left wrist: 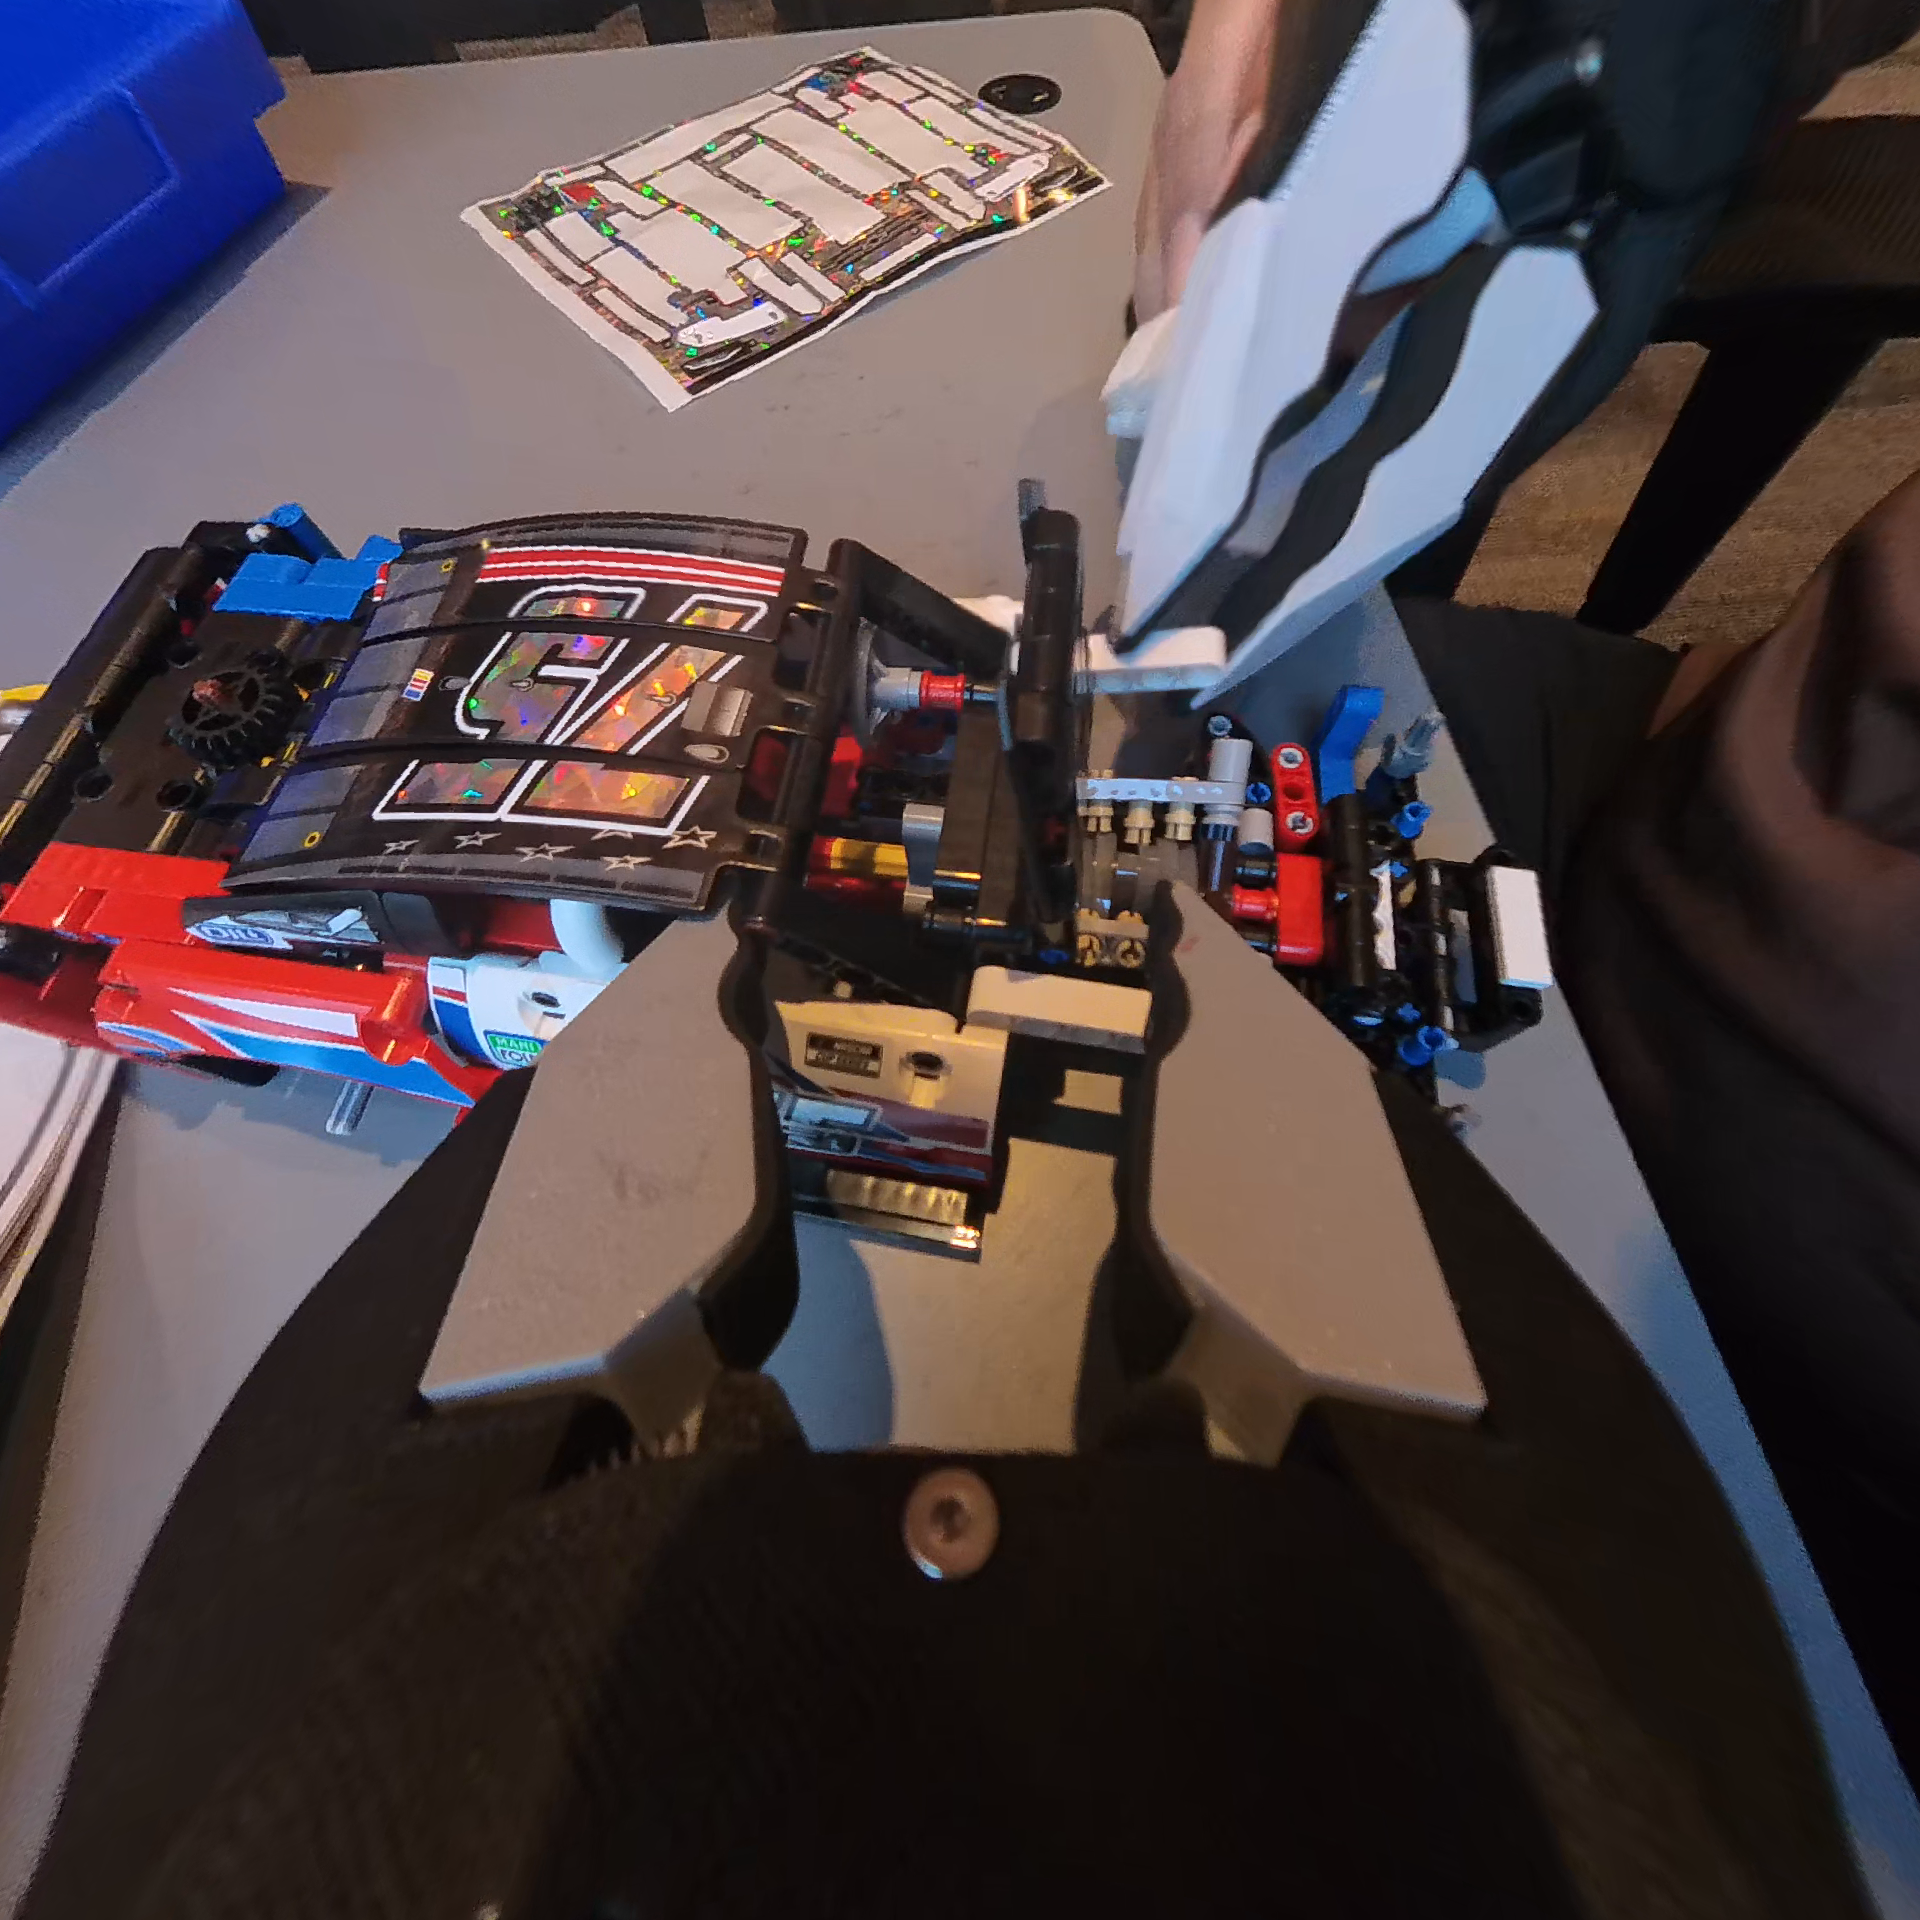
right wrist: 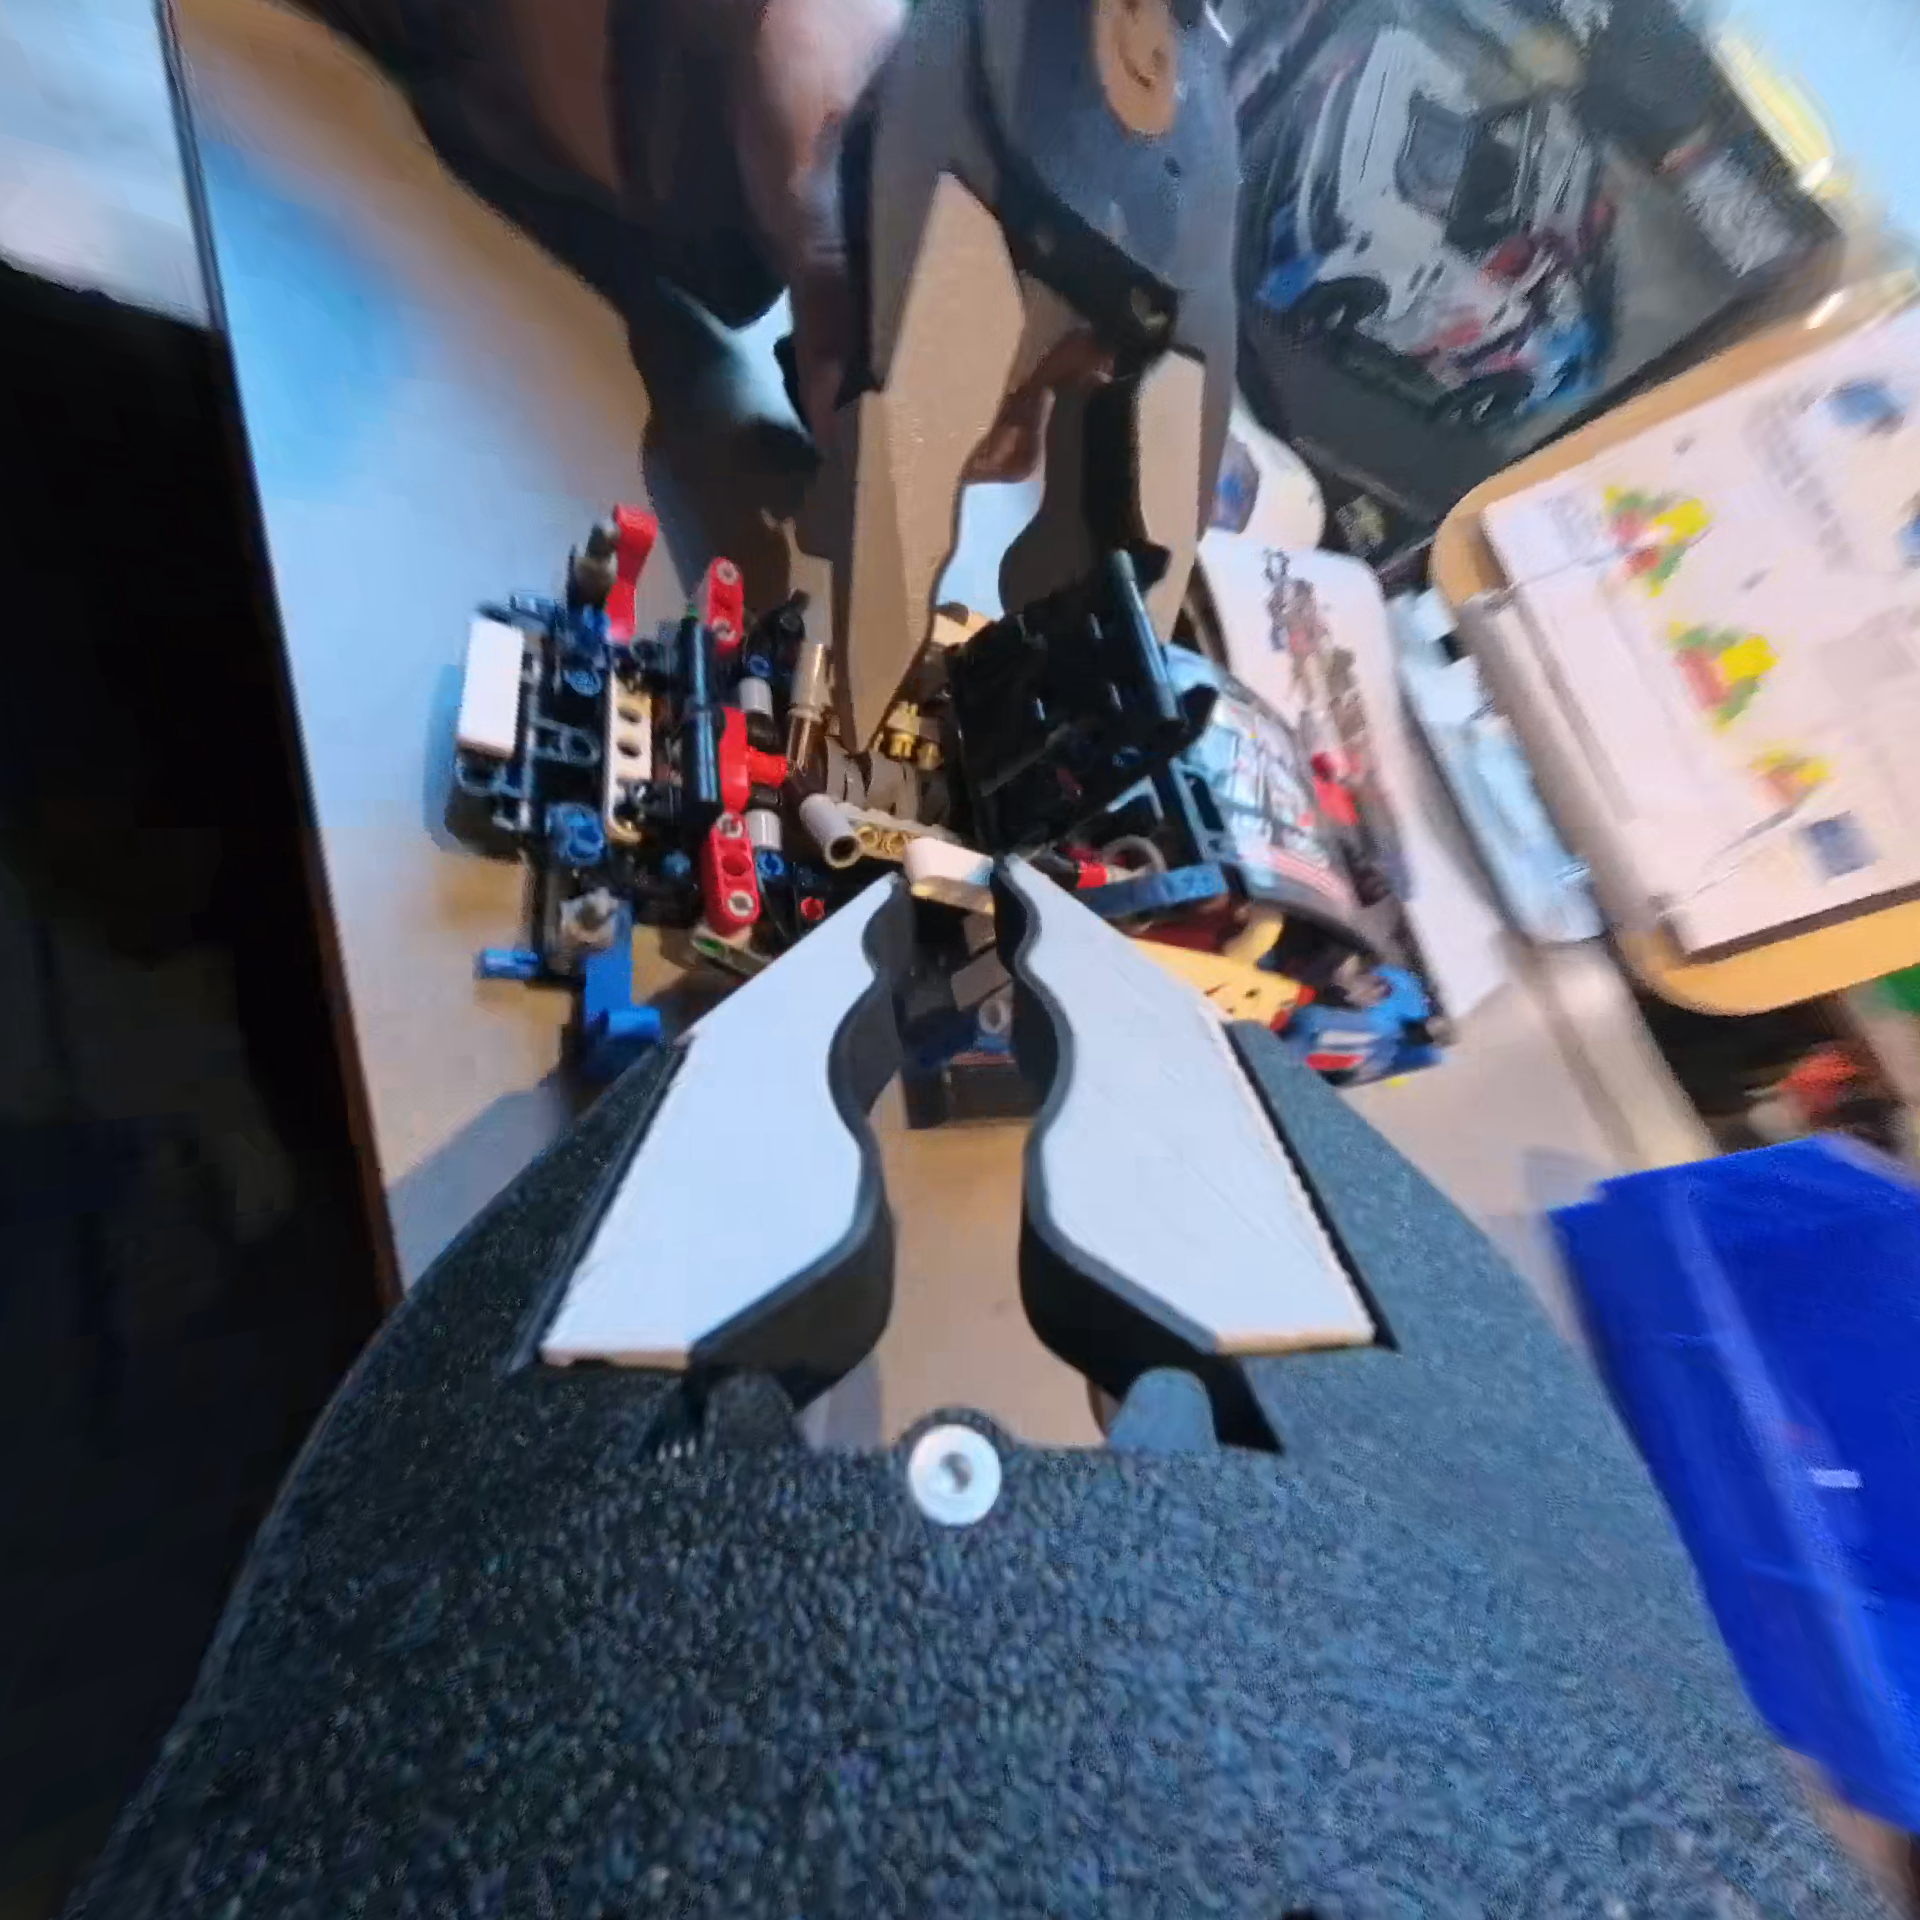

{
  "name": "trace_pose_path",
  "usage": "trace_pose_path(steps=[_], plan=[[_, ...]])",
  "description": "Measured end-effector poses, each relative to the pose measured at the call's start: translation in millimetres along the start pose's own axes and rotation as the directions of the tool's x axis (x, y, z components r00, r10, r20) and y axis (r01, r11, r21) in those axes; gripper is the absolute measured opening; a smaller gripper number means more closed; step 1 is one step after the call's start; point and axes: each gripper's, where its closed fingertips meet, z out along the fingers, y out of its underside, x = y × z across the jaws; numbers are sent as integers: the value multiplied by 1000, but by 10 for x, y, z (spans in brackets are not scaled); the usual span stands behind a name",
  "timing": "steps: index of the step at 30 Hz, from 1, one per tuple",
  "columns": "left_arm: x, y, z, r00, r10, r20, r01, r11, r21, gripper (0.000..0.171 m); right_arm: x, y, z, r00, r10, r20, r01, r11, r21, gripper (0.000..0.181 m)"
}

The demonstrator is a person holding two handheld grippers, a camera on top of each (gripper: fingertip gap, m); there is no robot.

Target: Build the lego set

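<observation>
Jaws of left gripper (left wrist: 951,935) spread around lego car (left wrist: 499,707) body; right gripper (right wrist: 948,878) pinching white piece (right wrist: 948,864).

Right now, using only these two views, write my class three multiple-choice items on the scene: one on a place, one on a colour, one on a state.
1. Where is the sticker sheet?
A. On the table, beyond the car
B. Inside the bin
C. Under the car

2. What colour is the bin?
A. Green
B. Blue
C. Yellow

3. How is the right gripper?
A. Wide open and empty
B. Lying flat on the table
C. Jaws closed on a small white piece

Answers:
1 A: the sheet lies flat on bare table past the car's far side.
2 B: the bin at the table's far corner is bright blue.
3 C: its tips pinch the white piece beside the car's upright black panel.
</observation>
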Motion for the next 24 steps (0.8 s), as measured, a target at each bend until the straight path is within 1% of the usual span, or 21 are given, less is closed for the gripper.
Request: trace_pose_path(steps=[2,3,4,6,8,10,11,13,14,15,17,19,20,23,24], plan=[[-2,1,-1,1000,-1,2,1,1000,0,71,-13,7,0,984,162,71,-163,986,20,18],[-1,1,1,1000,-2,1,2,1000,0,71,-20,7,-11,977,190,94,-194,980,31,20],[1,-1,3,1000,-2,-1,2,1000,2,72,-18,14,-24,980,173,97,-177,984,34,20],[5,-4,6,1000,-3,-4,3,1000,4,71,-25,31,-26,997,53,64,-54,998,14,19],[3,-4,5,1000,-3,-5,3,1000,6,71,-25,19,-15,989,-146,6,146,989,-22,18],[5,-5,3,1000,-4,-6,4,1000,9,71,-21,24,5,943,-332,-33,329,942,-71,15],[6,-4,2,1000,-4,-7,4,1000,9,71,-20,31,16,916,-399,-44,394,915,-90,14],[8,-3,1,1000,-3,-5,3,1000,8,71,-11,36,30,876,-479,-62,471,875,-111,13],[9,-2,-1,1000,-3,-5,3,1000,7,71,-11,30,30,876,-478,-64,470,876,-111,13],[10,0,-4,1000,-2,-5,2,1000,7,71,-11,24,28,901,-430,-59,423,901,-102,14],[9,3,-7,1000,2,0,-2,1000,6,72,4,9,7,971,-237,-19,235,970,-61,15],[8,3,-7,1000,2,2,-2,1000,5,72,7,16,-9,997,-74,35,76,997,-35,18],[8,3,-7,1000,1,2,-1,1000,5,72,2,17,-11,998,-32,47,33,999,-28,18],[8,-1,-9,1000,1,6,-1,1000,8,71,-19,18,1,999,-18,41,19,999,-26,19],[18,-4,-19,1000,8,1,-8,1000,7,74,-28,12,4,999,-29,37,30,999,-23,19]])
